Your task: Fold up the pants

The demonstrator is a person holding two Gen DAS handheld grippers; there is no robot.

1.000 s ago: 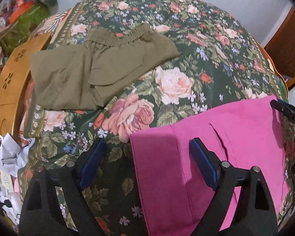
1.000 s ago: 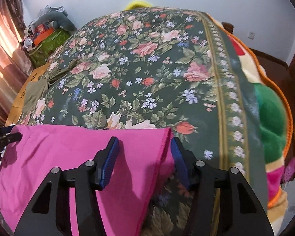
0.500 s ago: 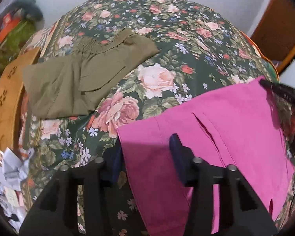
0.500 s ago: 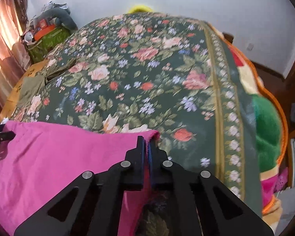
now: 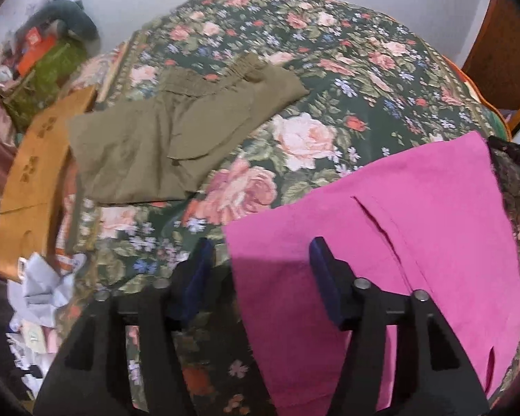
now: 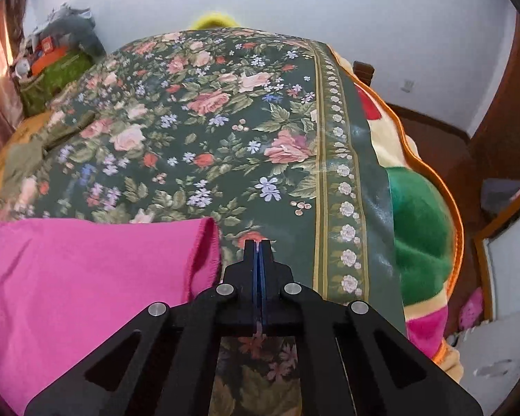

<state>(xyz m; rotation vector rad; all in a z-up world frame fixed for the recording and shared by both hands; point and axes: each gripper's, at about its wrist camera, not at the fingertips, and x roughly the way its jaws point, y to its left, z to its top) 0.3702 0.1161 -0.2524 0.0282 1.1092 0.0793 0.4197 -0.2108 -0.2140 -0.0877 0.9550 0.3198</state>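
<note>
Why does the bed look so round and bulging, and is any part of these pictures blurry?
Left wrist view: the fisheye lens bows the flowered bedspread into a dome; the olive-green pants and the clutter at the left edge are smeared; the left gripper shades the pink pants. Right wrist view: same bulge, sharper in the middle, soft at the left edge.

I see magenta-pink pants at 4 o'clock; olive-khaki pants at 10 o'clock; bedspread dark green, pink-rose floral; blanket green, cream, orange-edged at 3 o'clock.
</note>
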